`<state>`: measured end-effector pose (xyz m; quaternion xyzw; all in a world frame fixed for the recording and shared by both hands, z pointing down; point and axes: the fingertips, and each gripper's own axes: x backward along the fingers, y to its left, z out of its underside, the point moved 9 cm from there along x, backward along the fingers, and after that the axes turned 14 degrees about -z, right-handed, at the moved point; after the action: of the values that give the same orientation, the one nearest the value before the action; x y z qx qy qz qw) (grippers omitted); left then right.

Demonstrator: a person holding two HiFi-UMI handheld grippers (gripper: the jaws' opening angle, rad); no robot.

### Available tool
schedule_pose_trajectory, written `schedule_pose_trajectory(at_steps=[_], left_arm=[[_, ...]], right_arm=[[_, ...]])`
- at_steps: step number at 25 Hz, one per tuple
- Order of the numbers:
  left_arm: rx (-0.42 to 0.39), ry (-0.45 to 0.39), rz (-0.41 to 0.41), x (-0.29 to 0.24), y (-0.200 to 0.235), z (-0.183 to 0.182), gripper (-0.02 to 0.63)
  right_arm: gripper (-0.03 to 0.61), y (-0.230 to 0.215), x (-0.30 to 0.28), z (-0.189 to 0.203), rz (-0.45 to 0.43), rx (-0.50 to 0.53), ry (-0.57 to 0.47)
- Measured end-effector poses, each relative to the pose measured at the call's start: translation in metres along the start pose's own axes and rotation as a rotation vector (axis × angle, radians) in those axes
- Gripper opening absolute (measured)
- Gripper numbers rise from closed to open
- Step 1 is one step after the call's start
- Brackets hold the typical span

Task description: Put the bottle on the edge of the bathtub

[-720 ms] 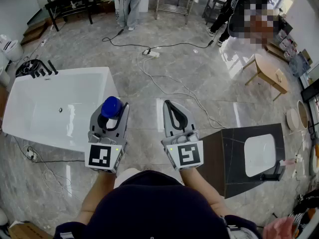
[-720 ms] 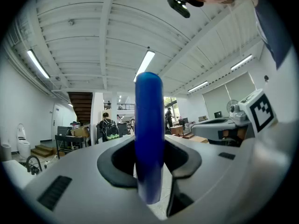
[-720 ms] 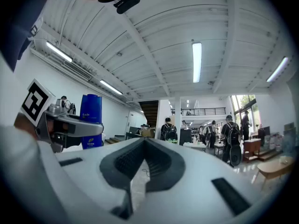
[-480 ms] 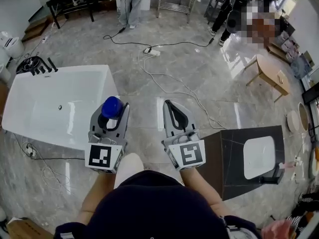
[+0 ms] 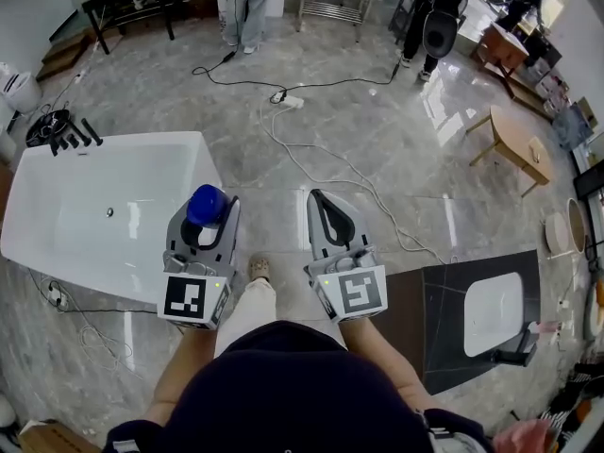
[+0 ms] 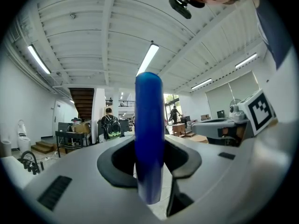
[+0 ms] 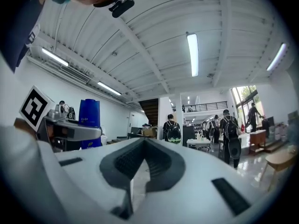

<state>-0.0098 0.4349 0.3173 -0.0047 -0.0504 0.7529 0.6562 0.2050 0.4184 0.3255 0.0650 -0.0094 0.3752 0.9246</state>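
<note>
Mostly the bottle (image 5: 207, 202) is hidden in the head view: only its round blue top shows above the left hand-held gripper (image 5: 209, 223), whose jaws are closed on its sides and cover the rest. In the left gripper view it is a blurred blue column standing upright between the jaws, and it blocks the middle of the room behind. From the right gripper view its upper part shows beyond the left hand-held gripper, with print too small to read.

The bottle is held up in the air at the right-hand end of the white bathtub (image 5: 94, 206). Whether it hangs over the rim or just beside it cannot be told, since the left hand-held gripper covers that corner of the tub.

The right hand-held gripper (image 5: 319, 201) is beside the left one, over the grey floor (image 5: 377, 149), its jaw tips together with nothing between them.

A black tap (image 5: 61, 130) sits at the tub's far left corner. A cable (image 5: 330, 163) snakes across the floor from a power strip (image 5: 288, 102). The person's shoe (image 5: 258, 269) shows between the two tools. To the right lies a dark slab (image 5: 439, 295) with a white basin (image 5: 493, 300), its near corner cut off by the person's arm. Farther right stands a wooden desk (image 5: 514, 144).
</note>
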Motion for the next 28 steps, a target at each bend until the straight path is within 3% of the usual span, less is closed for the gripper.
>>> schedule_pose_trajectory(at_steps=[14,28], left_arm=[[-0.006,-0.026,0.037,-0.165,0.052,-0.007,0.149],[0.005,-0.008,0.046,-0.201,0.064,0.000,0.149]], right_arm=[[0.000,-0.102,-0.129,-0.001,0.065,0.006,-0.006],[0.000,-0.119,-0.159,0.010,0.074,-0.023,0.020]])
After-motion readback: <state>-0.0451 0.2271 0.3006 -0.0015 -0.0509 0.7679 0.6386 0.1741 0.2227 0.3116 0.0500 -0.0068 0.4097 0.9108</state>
